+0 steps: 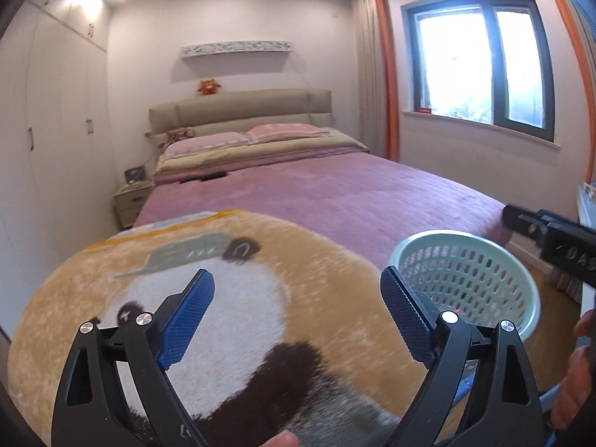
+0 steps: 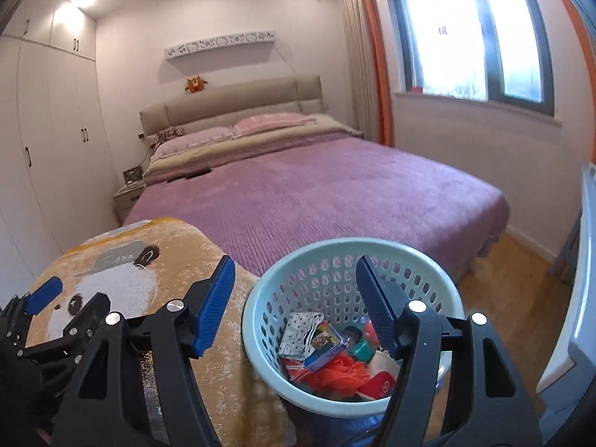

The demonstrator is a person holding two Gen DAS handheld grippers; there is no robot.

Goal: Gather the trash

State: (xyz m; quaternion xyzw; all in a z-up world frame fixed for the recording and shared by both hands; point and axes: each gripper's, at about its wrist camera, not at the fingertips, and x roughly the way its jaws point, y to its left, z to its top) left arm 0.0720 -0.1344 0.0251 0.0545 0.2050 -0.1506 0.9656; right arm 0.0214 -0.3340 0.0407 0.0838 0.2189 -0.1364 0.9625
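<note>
A pale green perforated basket (image 2: 257, 320) stands beside the bed's foot; in the right wrist view it holds several pieces of trash: a dotted wrapper (image 2: 298, 329), a small printed box (image 2: 325, 344), crumpled orange plastic (image 2: 341, 372) and red and white bits. My right gripper (image 2: 294, 290) is open and empty, held just above the basket. My left gripper (image 1: 298, 298) is open and empty over a panda-print blanket (image 1: 231, 298). The basket also shows in the left wrist view (image 1: 465, 272), to the right of the left gripper. The right gripper's black body (image 1: 551, 238) shows there too.
A bed with a purple cover (image 2: 316, 193) fills the middle of the room. White wardrobes (image 2: 48, 141) line the left wall, with a nightstand (image 2: 128, 195) beside the headboard. A window (image 2: 473, 33) and orange curtain are on the right. Wooden floor (image 2: 510, 298) lies right of the basket.
</note>
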